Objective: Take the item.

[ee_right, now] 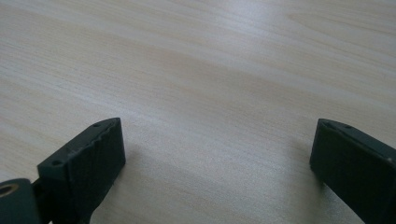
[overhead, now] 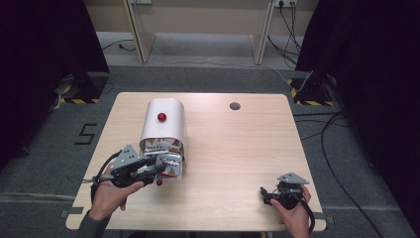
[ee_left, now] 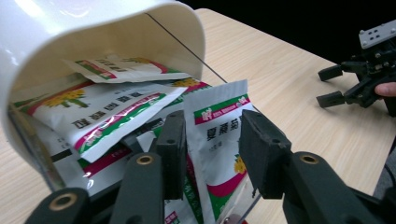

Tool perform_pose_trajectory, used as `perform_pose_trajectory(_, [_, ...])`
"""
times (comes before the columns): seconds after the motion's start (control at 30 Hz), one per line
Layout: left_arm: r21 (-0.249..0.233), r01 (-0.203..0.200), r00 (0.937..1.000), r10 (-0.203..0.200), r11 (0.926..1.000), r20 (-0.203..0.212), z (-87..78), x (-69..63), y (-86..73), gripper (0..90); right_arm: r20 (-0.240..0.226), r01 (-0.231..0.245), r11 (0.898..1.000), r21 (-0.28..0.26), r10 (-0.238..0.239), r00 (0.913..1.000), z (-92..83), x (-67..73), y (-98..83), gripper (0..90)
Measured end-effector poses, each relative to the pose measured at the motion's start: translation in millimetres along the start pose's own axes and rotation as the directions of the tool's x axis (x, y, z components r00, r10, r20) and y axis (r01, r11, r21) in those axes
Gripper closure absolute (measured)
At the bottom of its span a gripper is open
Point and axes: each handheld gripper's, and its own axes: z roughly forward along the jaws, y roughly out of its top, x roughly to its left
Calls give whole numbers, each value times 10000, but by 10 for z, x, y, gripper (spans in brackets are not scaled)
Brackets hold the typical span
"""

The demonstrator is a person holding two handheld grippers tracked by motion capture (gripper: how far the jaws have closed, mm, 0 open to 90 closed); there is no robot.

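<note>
left gripper (ee_left: 212, 154) fingers flank a white, green-and-magenta-striped sachet (ee_left: 219, 140).

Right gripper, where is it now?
In the high view the right gripper rests low at the table's near right corner, jaws open, far from the white bin.

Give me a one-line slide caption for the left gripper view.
Left gripper straddles an upright sachet at the mouth of a white container stuffed with packets.
</note>
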Motion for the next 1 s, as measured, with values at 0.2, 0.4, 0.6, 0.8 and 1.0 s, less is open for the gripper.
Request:
perform_pose_trajectory(0.2, [89,-138,9999,137,9999,25,28,8,-12,683,12,-5,10000,0,5,10000,-1,1,1,41])
perform_pose_trajectory(0.4, [-33,-156,9998,157,9999,125,61,27,-38,755,15,3,10000,-2,-3,10000,0,0,1,41])
perform_pose_trajectory(0.6, [-218,-295,9994,298,9993,160,48,18,-49,885,7,-4,10000,1,4,10000,1,1,2,40])
perform_pose_trajectory(0.8, [-411,-412,9990,420,9983,179,8,-4,-45,895,-2,-1,10000,32,1,10000,1,-1,4,39])
perform_pose_trajectory(1.0, [-578,-337,9991,351,9978,240,-44,13,-27,896,2,39,10000,40,-39,10000,3,-3,6,36])
